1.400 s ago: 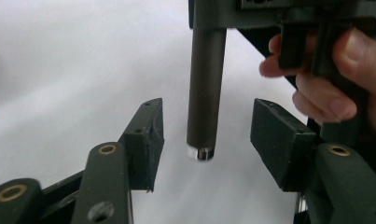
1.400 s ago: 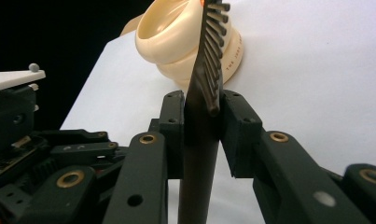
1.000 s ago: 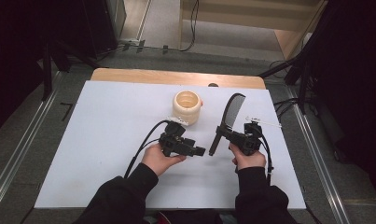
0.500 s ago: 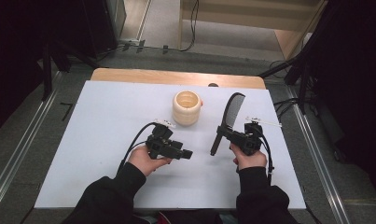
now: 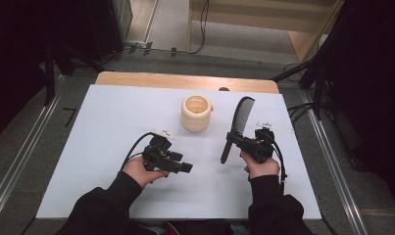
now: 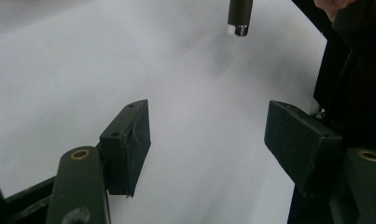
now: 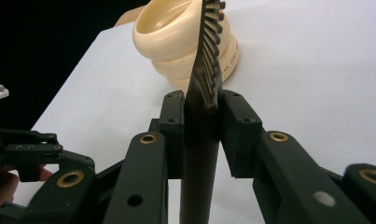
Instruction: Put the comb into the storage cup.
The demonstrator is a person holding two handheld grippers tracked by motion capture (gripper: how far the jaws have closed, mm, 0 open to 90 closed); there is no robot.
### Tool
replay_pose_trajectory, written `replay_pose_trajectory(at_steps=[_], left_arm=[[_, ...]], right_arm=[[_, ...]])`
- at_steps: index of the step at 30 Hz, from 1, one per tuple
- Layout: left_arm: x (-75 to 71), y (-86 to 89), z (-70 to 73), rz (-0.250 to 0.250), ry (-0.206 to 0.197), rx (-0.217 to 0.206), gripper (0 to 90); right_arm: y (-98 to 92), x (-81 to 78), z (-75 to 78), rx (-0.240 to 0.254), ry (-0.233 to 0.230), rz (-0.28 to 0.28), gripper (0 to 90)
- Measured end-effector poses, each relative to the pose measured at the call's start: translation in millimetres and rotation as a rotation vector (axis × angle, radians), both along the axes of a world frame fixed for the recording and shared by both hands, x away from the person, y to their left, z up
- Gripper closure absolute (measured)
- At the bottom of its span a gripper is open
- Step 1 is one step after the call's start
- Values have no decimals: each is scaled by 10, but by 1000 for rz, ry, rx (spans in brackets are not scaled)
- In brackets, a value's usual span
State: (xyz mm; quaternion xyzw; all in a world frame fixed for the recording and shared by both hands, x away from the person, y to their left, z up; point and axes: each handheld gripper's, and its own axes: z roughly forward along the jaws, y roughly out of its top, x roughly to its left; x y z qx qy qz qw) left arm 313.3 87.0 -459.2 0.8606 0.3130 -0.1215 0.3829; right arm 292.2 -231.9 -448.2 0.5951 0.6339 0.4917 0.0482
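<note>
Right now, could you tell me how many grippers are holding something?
1. The right gripper, right of the cream cup, clamps the black comb. The left gripper is open over the white table.

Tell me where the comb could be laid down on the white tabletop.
Free: the wide bare stretch left of the cream cup and beyond the left gripper, and the near strip between both hands. Crowded: around the cup and the comb clamped in the right gripper.

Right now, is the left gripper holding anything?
No, the left gripper has its jaws apart over bare white table.
</note>
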Motion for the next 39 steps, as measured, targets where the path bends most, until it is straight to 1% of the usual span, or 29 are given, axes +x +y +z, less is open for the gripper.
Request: replay_pose_trajectory(at_steps=[1, 4, 5, 7, 8, 11, 12, 14, 16, 20, 22, 24, 25, 31, 32, 37, 39], left_arm=[[-17, 11, 5, -6, -8, 9, 317], [-64, 50, 24, -15, -28, 14, 317], [-71, 66, 30, -18, -33, 14, 317], [-91, 127, 40, -13, -44, 16, 317], [-91, 127, 40, -13, -44, 16, 316], [-109, 212, 44, 0, -42, 19, 316], [-117, 243, 42, 5, -47, 19, 316], [-128, 307, 39, 12, -49, 25, 316], [-136, 363, 41, 26, -48, 29, 316], [-154, 463, 51, 42, -55, 27, 316], [-163, 531, 44, 52, -54, 32, 316], [-163, 555, 41, 55, -55, 36, 316], [-165, 596, 35, 66, -53, 39, 316], [-164, 691, 24, 93, -50, 44, 316], [-161, 731, 18, 109, -44, 44, 316], [-161, 815, 13, 126, -42, 36, 316], [-162, 829, 13, 130, -40, 40, 316]], right_arm=[[4, 1, 3, -6, -4, 4, 701], [8, 0, 8, -12, -5, 5, 702], [12, -1, 12, -12, -12, 9, 701], [16, -2, 14, -16, -15, 9, 701], [16, -2, 14, -16, -15, 9, 701], [27, 2, 13, -18, -17, 16, 702], [34, 2, 13, -18, -18, 16, 702], [59, 5, 19, -27, -28, 25, 702], [67, 5, 23, -30, -29, 27, 702], [89, 21, 25, -42, -35, 33, 702], [91, 32, 31, -41, -36, 37, 702], [91, 38, 36, -37, -37, 35, 702], [91, 58, 44, -30, -35, 32, 702], [102, 120, 70, -27, -45, 32, 702], [103, 141, 91, -24, -52, 29, 702], [112, 196, 155, -17, -73, 32, 701], [118, 210, 170, -16, -75, 34, 702]])
